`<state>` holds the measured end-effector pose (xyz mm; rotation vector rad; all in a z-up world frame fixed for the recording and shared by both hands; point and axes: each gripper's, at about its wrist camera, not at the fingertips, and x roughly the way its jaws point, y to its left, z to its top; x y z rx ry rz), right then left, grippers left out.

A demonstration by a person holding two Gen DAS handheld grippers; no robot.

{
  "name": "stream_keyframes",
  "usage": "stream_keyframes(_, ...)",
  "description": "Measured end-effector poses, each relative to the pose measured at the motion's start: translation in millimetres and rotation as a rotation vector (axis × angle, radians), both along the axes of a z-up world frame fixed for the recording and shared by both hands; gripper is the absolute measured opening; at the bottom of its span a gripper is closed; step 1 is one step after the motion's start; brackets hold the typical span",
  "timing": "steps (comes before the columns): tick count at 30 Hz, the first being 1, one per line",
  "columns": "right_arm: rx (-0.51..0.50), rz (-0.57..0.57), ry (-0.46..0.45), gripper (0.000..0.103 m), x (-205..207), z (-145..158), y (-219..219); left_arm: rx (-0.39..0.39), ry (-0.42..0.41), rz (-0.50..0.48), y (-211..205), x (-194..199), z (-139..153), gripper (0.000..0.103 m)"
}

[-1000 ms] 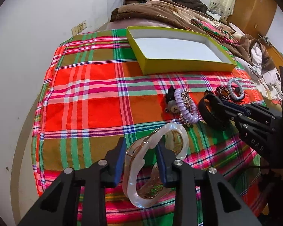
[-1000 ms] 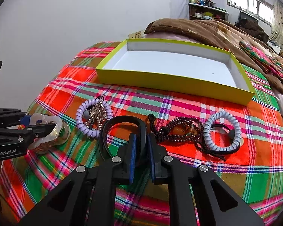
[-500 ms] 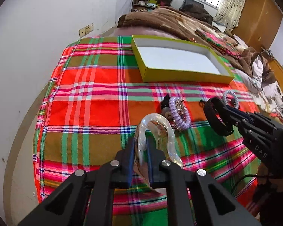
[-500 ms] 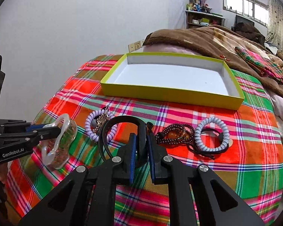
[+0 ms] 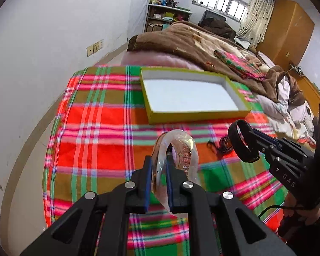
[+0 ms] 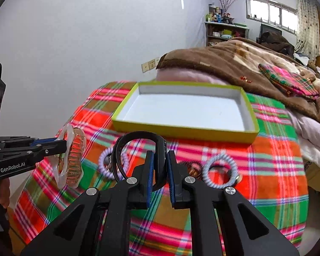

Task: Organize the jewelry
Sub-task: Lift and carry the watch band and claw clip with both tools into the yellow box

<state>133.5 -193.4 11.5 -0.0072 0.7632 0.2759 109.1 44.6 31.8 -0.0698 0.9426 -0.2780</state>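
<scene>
The left claw was clenched on a clear plastic bangle, its blue pads pinching one side of the loop so that the rest arched up and forward, lifted clear of the plaid cloth. From the right wrist view the same bangle hung edge-on from the left claw, and an amber ribbed band sat inside or against the clear one; which of the two I could not tell.

The right claw was clenched on a black bracelet, a flat dark strap curled into a loop that rose above the pads. In the left wrist view that bracelet stood up from the tip of the right claw, above the cloth near the right edge of the table.

A shallow yellow-green box with a white inside lay on the cloth toward the far edge of the table, nothing in it. Between the box and the claws, on the cloth, lay a lilac coil hair tie partly hidden behind the black bracelet, a pale grey coil hair tie nearer the right edge, and between them a dark beaded bracelet mostly hidden by the right claw's pad. A brown blanket was heaped on the bed beyond the box. A hand showed below the left claw's body at the left edge of the right wrist view.
</scene>
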Motion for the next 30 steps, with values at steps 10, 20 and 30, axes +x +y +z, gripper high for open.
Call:
stream_keyframes(10,-0.007,-0.054,-0.014,0.012,47,17,-19,-0.039,-0.022,-0.026,-20,43,15,0.013)
stream_keyframes(20,-0.059,-0.089,0.018,0.012,106,10,-31,-0.054,-0.026,-0.029,-35,99,19,0.013)
stream_keyframes(30,-0.103,-0.113,0.072,0.012,153,-17,-33,-0.086,0.038,-0.016,-48,147,-10,0.013)
